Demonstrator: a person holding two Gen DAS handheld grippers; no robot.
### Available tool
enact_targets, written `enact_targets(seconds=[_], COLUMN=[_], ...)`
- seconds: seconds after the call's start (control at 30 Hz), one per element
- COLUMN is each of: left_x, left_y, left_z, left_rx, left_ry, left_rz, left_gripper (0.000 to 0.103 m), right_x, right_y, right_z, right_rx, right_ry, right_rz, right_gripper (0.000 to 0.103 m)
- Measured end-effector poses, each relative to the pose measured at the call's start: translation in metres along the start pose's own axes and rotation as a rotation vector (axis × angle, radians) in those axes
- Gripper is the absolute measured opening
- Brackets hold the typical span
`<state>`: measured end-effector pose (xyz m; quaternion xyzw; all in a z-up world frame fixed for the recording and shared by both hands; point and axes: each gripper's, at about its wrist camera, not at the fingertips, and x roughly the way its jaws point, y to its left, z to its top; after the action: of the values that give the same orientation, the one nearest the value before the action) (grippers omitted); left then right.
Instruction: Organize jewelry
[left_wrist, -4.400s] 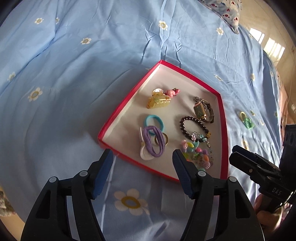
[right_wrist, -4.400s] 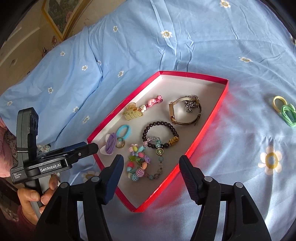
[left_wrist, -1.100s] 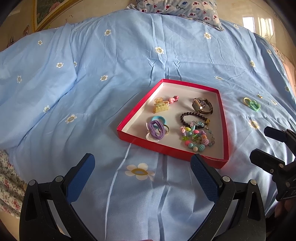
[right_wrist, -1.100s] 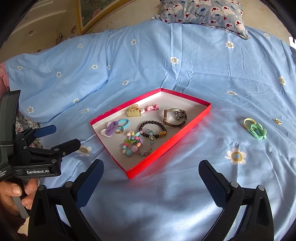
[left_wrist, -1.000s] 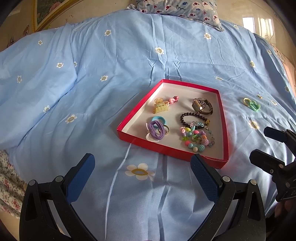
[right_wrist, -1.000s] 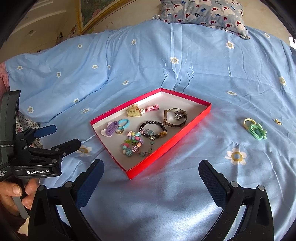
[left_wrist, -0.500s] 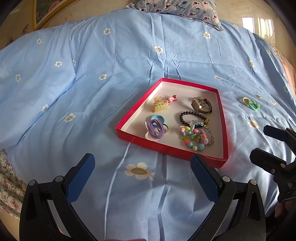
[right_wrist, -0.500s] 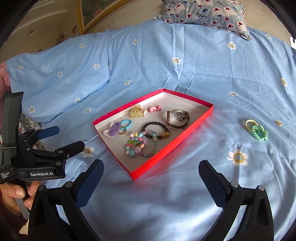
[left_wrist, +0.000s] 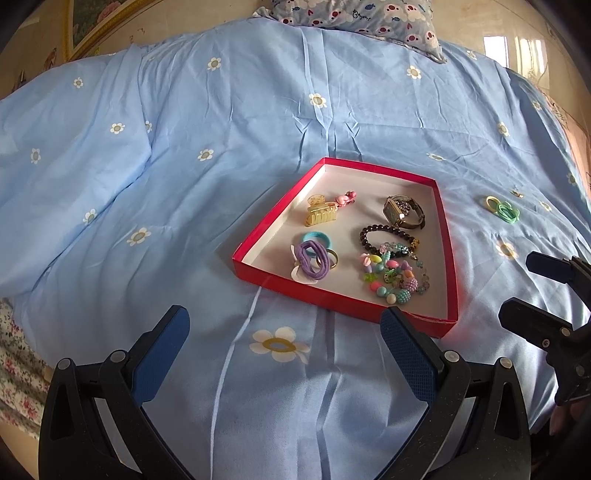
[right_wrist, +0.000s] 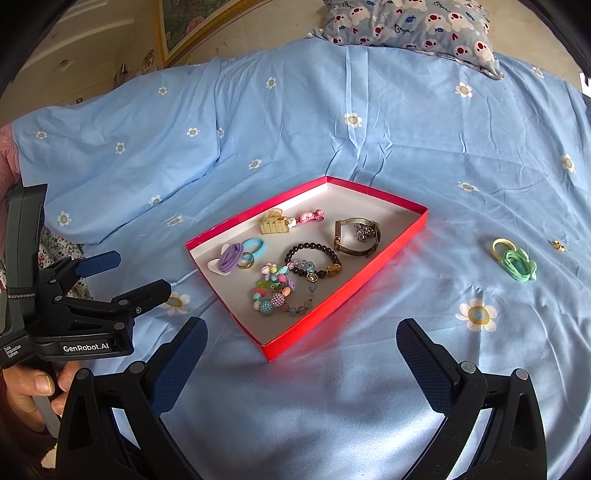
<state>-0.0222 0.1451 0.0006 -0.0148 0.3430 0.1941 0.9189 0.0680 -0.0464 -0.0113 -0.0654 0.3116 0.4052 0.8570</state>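
Most of the jewelry already lies in the red tray; I judge only the green and yellow hair ties and a small gold piece, far right on the bedsheet, remain. My left tongs and right tongs hang wide apart, empty, near the tray.

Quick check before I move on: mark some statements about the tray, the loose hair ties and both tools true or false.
1. The watch lies inside the red tray. True.
2. The green and yellow hair ties are in the tray. False: they lie on the blue sheet, right of it.
3. The left tool is shut on the purple tie. False: it is open and empty, back from the tray.
4. The right tool is open. True.
5. The tray is empty. False: it holds clips, ties, bracelets and the watch.
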Motion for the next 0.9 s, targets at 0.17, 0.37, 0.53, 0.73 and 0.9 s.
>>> enact_targets(seconds=[0.17, 0.37, 0.53, 0.73, 0.9], left_x=[0.0004, 0.0005, 0.0010, 0.0011, 0.0013], left_y=[0.0003, 0.0001, 0.0006, 0.0005, 0.0007], left_z=[0.0008, 0.0008, 0.0010, 0.0011, 0.0013], left_rx=[0.000, -0.002, -0.001, -0.001, -0.002], left_ry=[0.001, 0.002, 0.000, 0.002, 0.003], left_rz=[0.000, 0.000, -0.001, 0.000, -0.001], left_gripper=[0.103, 0.103, 0.103, 0.103, 0.103], right_x=[0.0003, 0.0006, 0.0009, 0.0018, 0.0019], right_y=[0.0004, 0.0001, 0.0007, 0.0006, 0.0001], right_z=[-0.0002, -0.0002, -0.0001, 0.0000, 0.0004], right_rx=[0.002, 0.001, 0.001, 0.001, 0.002], right_ry=[0.002, 0.002, 0.003, 0.003, 0.005], right_rz=[0.001, 0.000, 0.000, -0.001, -0.003], right_gripper=[0.103, 0.103, 0.103, 0.103, 0.103])
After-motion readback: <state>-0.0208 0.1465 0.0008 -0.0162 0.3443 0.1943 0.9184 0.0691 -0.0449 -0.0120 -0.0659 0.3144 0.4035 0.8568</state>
